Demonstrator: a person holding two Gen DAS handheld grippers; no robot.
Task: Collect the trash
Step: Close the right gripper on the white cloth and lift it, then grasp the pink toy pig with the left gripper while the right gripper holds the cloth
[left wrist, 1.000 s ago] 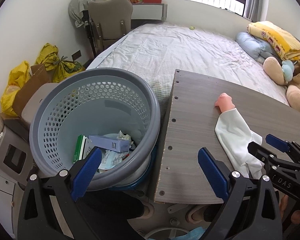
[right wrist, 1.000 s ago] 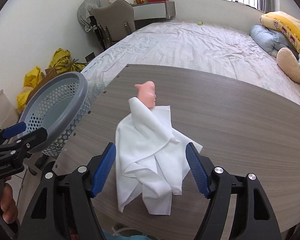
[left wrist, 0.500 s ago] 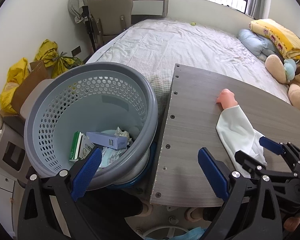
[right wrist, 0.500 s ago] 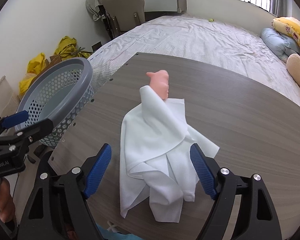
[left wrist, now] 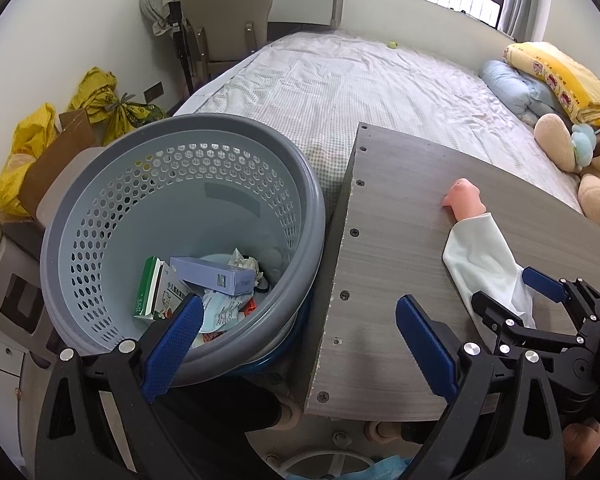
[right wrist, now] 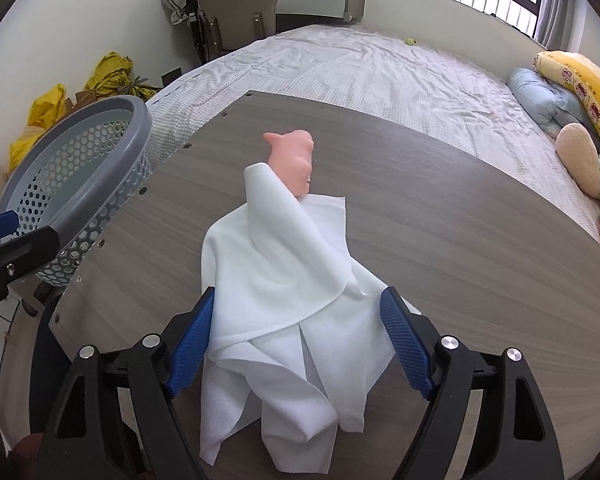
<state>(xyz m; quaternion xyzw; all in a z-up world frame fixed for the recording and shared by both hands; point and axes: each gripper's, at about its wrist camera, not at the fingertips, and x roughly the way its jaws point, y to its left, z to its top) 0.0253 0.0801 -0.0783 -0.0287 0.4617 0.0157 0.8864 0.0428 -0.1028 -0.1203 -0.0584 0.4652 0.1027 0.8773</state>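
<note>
A crumpled white cloth (right wrist: 284,280) lies on the grey wood table (right wrist: 460,220), draped over a pink toy (right wrist: 294,156) whose end sticks out at the far side. My right gripper (right wrist: 298,332) is open and low over the table, with the cloth's near part between its blue pads. In the left wrist view the cloth (left wrist: 480,256), toy (left wrist: 462,196) and right gripper (left wrist: 512,296) sit at the right. My left gripper (left wrist: 296,328) is open and empty, straddling the table edge and the rim of the grey perforated basket (left wrist: 204,121), which holds a purple box (left wrist: 212,276) and other litter.
A bed (right wrist: 380,64) lies beyond the table, with pillows and plush toys (right wrist: 580,160) at its right. A chair (left wrist: 224,20) stands at the bed's far corner. Yellow bags (left wrist: 108,96) and cardboard lie on the floor left of the basket (right wrist: 100,120).
My right gripper has come forward and down over the cloth, and its jaws now stand a little wider. The left gripper has barely moved.
</note>
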